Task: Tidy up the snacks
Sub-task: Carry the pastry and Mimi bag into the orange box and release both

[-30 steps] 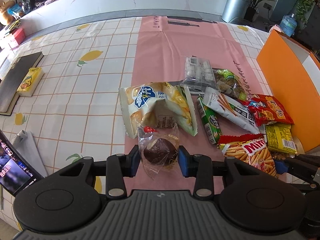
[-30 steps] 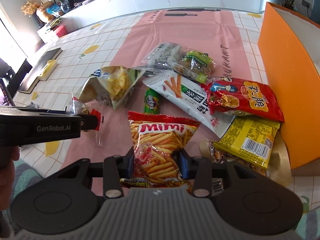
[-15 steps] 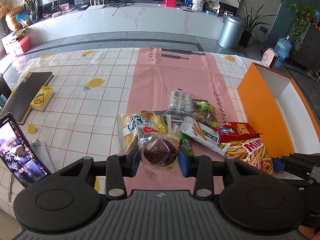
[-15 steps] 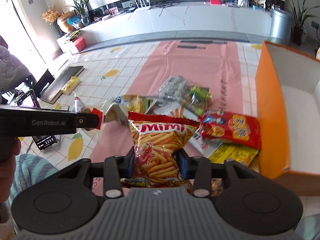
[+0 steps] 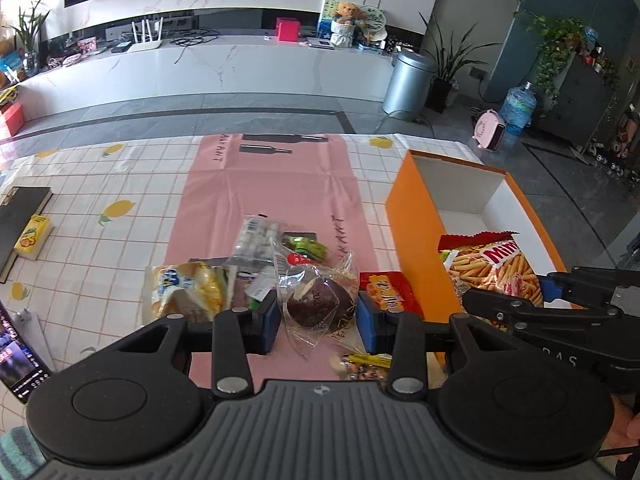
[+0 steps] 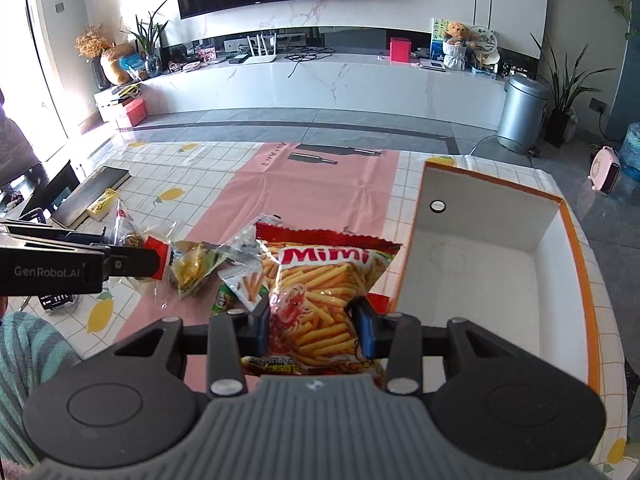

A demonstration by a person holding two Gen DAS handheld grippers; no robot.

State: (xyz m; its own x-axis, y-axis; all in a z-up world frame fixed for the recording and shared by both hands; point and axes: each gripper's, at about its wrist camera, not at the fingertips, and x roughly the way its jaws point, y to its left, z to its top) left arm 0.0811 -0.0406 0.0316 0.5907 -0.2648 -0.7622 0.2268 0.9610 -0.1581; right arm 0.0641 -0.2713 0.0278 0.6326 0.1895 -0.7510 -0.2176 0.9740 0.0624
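Observation:
My left gripper (image 5: 318,322) is shut on a chocolate cake in a clear wrapper (image 5: 320,302) and holds it high above the snack pile (image 5: 256,280). My right gripper (image 6: 312,326) is shut on a red Mimi shrimp-stick bag (image 6: 320,292) and holds it up beside the left wall of the open orange box (image 6: 572,236). The same bag (image 5: 492,268) shows in the left wrist view in front of the box (image 5: 416,216). The box inside is white and bare. The left gripper with the cake (image 6: 132,248) shows at the left of the right wrist view.
Several snack packs lie on the pink mat (image 5: 272,184), among them a yellow bread bag (image 5: 188,288) and a red packet (image 5: 384,292). A black book (image 5: 20,216), a yellow carton (image 5: 34,236) and a phone (image 5: 16,356) lie at the table's left.
Both grippers have risen well above the table with their snacks. The right gripper has carried the Mimi bag toward the orange box.

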